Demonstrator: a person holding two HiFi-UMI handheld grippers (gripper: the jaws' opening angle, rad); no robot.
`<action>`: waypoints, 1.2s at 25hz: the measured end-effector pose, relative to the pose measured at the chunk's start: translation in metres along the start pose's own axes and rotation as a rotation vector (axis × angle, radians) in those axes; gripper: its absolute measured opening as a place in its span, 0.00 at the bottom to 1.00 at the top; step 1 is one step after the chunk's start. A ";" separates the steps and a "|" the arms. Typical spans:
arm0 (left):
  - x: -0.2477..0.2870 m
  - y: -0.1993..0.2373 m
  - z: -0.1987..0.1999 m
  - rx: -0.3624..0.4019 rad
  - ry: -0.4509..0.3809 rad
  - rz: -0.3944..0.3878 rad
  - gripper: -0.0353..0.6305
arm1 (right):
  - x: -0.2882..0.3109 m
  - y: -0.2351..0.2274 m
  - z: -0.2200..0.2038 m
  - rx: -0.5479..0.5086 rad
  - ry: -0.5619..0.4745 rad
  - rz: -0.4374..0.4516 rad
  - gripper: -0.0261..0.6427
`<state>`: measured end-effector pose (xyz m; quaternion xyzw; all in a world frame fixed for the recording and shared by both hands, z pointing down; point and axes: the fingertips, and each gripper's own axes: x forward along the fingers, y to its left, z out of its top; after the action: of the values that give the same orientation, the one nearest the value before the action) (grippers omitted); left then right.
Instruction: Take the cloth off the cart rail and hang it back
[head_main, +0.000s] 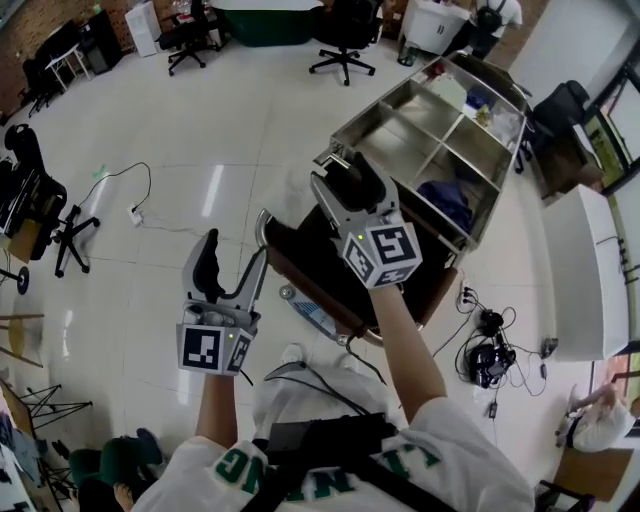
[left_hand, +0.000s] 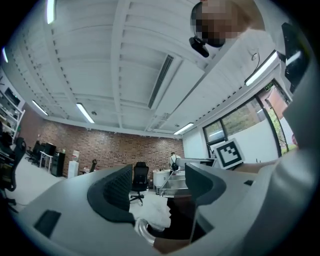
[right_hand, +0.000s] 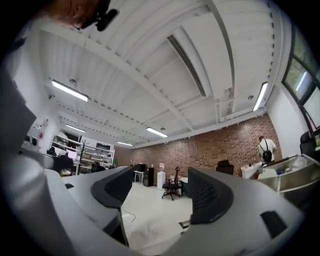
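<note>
A dark cloth (head_main: 325, 255) drapes over the near end of the steel cart (head_main: 400, 130), beside its curved chrome rail (head_main: 262, 228). My left gripper (head_main: 230, 262) stands open just left of that rail. In the left gripper view the rail's bend (left_hand: 142, 232) and the dark cloth (left_hand: 182, 220) show low between the spread jaws of the left gripper (left_hand: 157, 187), and neither pad touches them. My right gripper (head_main: 348, 178) hovers over the cloth's far side. It is open, and in its own view the right gripper (right_hand: 160, 192) has only floor between the pads.
A blue cloth (head_main: 447, 200) lies in one cart compartment. Cables and a charger (head_main: 485, 355) lie on the floor to the right, next to a white table (head_main: 590, 270). A power strip (head_main: 135, 213) is on the left. Office chairs (head_main: 342, 35) stand at the back.
</note>
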<state>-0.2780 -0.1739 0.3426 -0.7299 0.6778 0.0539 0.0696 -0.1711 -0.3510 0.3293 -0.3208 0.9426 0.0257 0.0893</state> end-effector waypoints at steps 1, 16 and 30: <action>0.007 -0.006 0.001 0.000 -0.004 -0.025 0.55 | -0.016 -0.003 0.014 -0.022 -0.029 -0.009 0.59; 0.075 -0.142 -0.008 -0.027 -0.008 -0.360 0.55 | -0.205 -0.076 0.043 -0.157 0.025 -0.332 0.59; 0.077 -0.176 -0.012 -0.031 0.003 -0.407 0.55 | -0.240 -0.079 0.035 -0.146 0.035 -0.349 0.58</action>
<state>-0.0968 -0.2386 0.3458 -0.8528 0.5156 0.0481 0.0667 0.0688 -0.2656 0.3397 -0.4856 0.8696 0.0724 0.0527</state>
